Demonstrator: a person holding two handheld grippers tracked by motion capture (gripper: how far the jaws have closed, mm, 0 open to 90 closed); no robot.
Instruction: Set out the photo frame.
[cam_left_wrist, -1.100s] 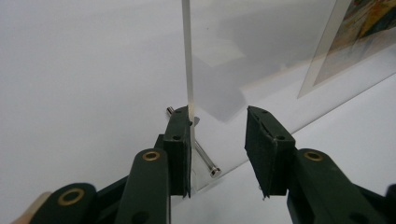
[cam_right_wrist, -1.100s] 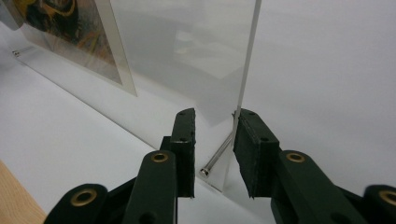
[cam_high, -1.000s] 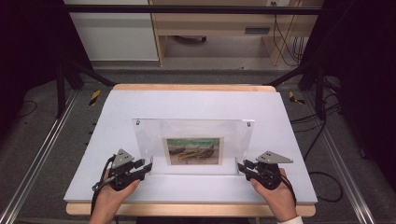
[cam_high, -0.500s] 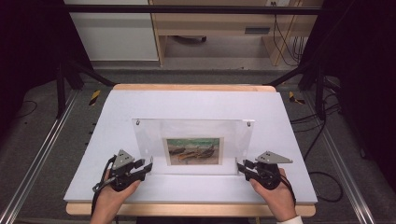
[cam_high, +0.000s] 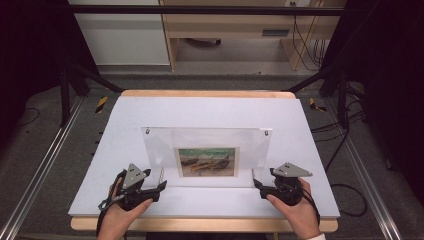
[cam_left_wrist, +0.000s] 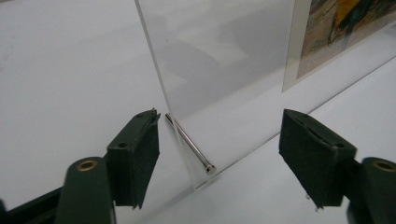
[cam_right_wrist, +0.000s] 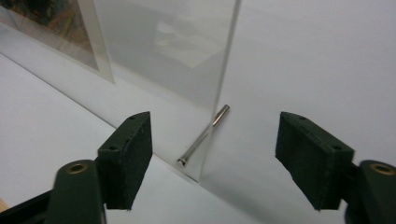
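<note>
Both sets of tongs gape wide, the left gripper (cam_high: 159, 186) and right gripper (cam_high: 257, 184) flanking the acrylic picture frame (cam_high: 207, 156). Each lines up on a corner's metal support pin (cam_left_wrist: 189, 143), apparently ready to pinch both ends evenly.

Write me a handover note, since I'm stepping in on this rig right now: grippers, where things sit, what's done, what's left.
Left gripper: open, empty, jaws either side of the left metal pin at the frame's near left corner.
Right gripper: open, empty, lined up on the right metal pin at the near right corner.
Clear acrylic frame: stands mid-table on the white table, painting print inside it, both pins in place at its base.
Done: both grippers positioned at the corners.
Left: nothing gripped yet; probably close on the pins or frame corners next.
</note>
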